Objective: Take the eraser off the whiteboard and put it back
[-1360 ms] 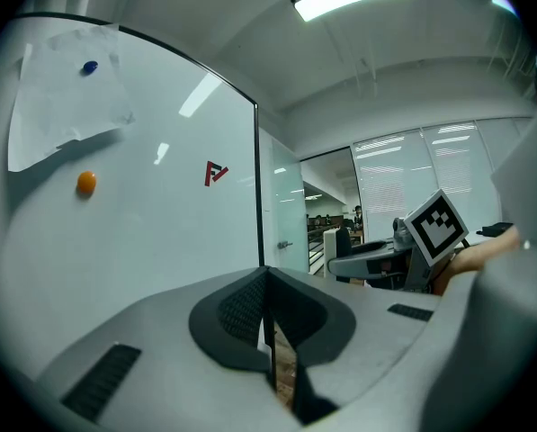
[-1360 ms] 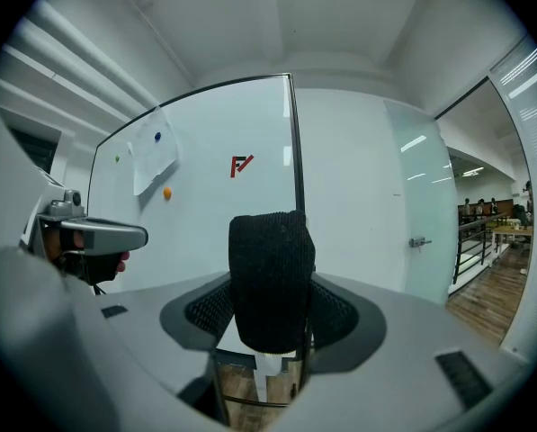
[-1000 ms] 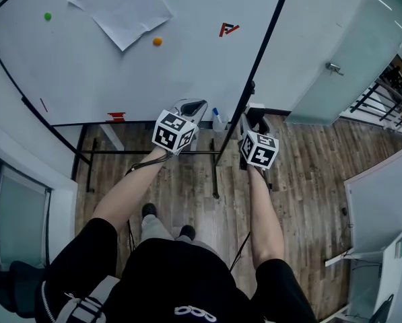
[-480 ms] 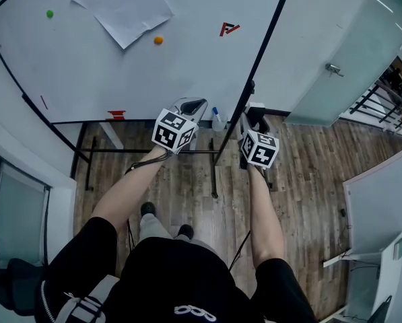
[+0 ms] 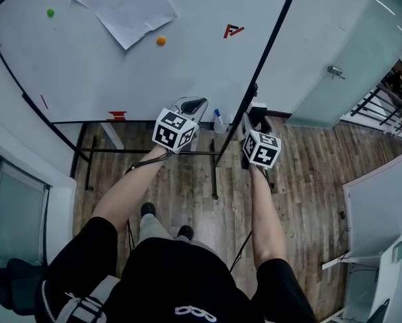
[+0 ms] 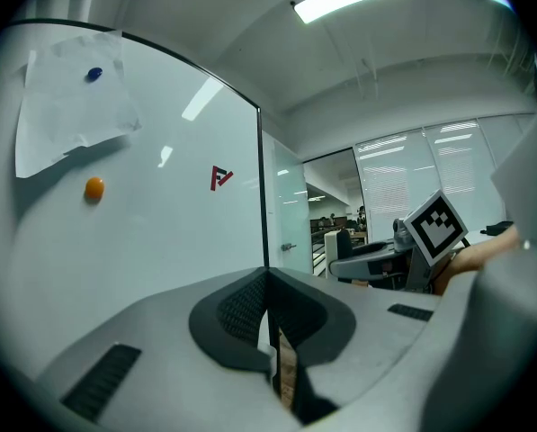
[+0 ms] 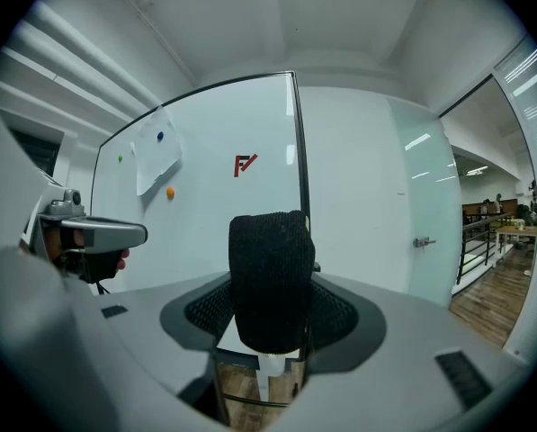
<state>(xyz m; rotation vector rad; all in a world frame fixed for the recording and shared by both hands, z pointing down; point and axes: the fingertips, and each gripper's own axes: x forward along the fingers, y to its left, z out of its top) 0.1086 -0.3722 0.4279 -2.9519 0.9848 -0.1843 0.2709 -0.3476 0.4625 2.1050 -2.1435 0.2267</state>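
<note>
Eraser point(image 7: 270, 259) stays clamped in right gripper point(image 7: 270, 311), off whiteboard point(image 5: 86, 66); left gripper point(image 6: 268, 318) clenched empty, nothing moved, put-back still pending

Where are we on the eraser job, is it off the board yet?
Done: the eraser is off the whiteboard. In hand: the right claw grips it, held in the air short of the board; the left claw is shut and empty. Left: putting the eraser back on the whiteboard.

The left tool point(image 6: 270, 320), jaws together and empty, faces the whiteboard point(image 6: 160, 241) with its orange magnet point(image 6: 93, 188).
</note>
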